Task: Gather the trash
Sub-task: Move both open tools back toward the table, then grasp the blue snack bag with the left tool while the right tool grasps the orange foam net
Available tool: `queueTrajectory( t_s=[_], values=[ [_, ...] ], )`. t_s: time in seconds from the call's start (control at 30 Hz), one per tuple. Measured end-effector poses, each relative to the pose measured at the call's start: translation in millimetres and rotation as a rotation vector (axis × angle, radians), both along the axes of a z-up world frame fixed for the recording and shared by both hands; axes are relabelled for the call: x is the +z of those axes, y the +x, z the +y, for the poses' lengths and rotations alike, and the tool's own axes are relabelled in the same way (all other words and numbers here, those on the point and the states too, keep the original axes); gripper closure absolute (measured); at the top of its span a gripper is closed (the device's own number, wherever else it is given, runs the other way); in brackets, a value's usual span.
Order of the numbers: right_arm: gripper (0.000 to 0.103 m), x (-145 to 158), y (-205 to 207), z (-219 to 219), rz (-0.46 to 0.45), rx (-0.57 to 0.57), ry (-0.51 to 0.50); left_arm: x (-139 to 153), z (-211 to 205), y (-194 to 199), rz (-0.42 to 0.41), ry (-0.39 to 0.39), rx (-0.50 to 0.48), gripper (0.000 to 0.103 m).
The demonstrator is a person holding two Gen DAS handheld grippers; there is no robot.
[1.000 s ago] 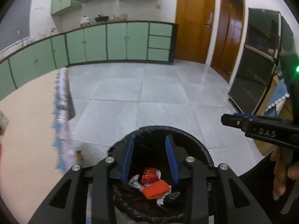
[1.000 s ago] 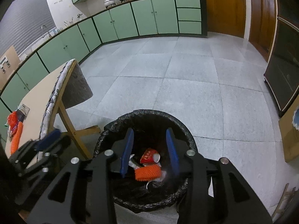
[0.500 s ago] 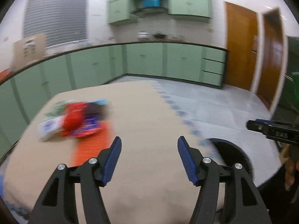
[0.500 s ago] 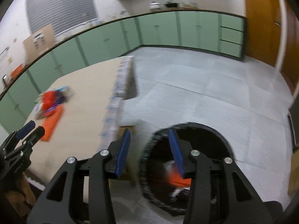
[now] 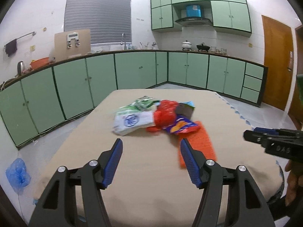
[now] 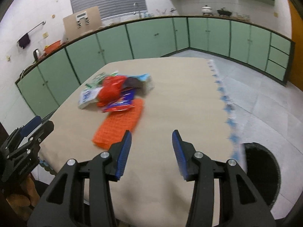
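Note:
A pile of trash lies on the beige table [image 5: 151, 179]: a white and green packet [image 5: 132, 122], a red crumpled wrapper [image 5: 164, 113], a purple snack bag [image 5: 180, 125] and a flat orange mesh piece [image 5: 200, 143]. The pile also shows in the right wrist view, with the red wrapper [image 6: 111, 89] and the orange mesh piece [image 6: 121, 124]. My left gripper [image 5: 150, 160] is open and empty above the table, short of the pile. My right gripper [image 6: 151, 151] is open and empty, just right of the orange mesh piece. The black-lined trash bin [image 6: 263, 172] stands on the floor beside the table's right edge.
Green kitchen cabinets [image 5: 132, 70] run along the far walls. A wooden door [image 5: 276, 62] is at the right. A blue bag [image 5: 18, 174] lies on the floor left of the table. The tiled floor [image 6: 255, 94] spreads to the right of the table.
Both grippers have swung from over the bin, which holds red and orange trash, to over the table facing the pile. Both jaws have opened wider. Neither holds anything.

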State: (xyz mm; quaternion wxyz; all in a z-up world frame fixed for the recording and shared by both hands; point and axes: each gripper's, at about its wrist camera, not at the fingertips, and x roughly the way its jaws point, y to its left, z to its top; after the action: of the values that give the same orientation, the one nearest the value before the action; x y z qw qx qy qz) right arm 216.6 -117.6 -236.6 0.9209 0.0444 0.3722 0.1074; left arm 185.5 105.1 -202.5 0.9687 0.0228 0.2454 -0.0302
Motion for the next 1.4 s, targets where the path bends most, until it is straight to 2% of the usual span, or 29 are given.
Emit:
queueTrajectory(
  t_s=[0.3, 0.37, 0.5, 0.63, 0.73, 0.8, 0.87, 1.4],
  values=[
    [0.051, -23.8, 21.6, 55.4, 0.018, -0.026, -0.011, -9.0, 36.1, 8.2, -0.018, -0.033, -0.003, 0.044],
    [0.051, -31.3, 25.7, 60.8, 0.029, -0.03, -0.021, -10.2, 40.9, 8.1, -0.019, -0.047, -0.004, 0.045],
    [0.051, -44.0, 31.3, 68.9, 0.056, -0.045, -0.039, -15.3, 42.5, 9.4, -0.009, -0.059, -0.023, 0.052],
    [0.052, -53.2, 31.5, 71.1, 0.07, -0.045, -0.061, -22.5, 42.6, 12.6, 0.009, -0.07, -0.032, 0.053],
    [0.07, -53.2, 29.7, 73.8, 0.068, -0.007, -0.064, -24.4, 41.9, 13.8, 0.015, -0.081, -0.034, 0.053],
    [0.085, -50.3, 27.2, 73.4, 0.059, 0.014, -0.065, -24.5, 40.1, 14.1, 0.016, -0.084, -0.036, 0.053],
    [0.094, -47.2, 26.5, 68.6, 0.057, 0.015, -0.056, -24.3, 37.5, 14.1, 0.014, -0.082, -0.041, 0.053],
    [0.096, -22.1, 14.9, -17.1, 0.01, -0.097, -0.027, -24.3, -16.4, 31.6, 0.018, -0.068, -0.133, 0.053]
  ],
)
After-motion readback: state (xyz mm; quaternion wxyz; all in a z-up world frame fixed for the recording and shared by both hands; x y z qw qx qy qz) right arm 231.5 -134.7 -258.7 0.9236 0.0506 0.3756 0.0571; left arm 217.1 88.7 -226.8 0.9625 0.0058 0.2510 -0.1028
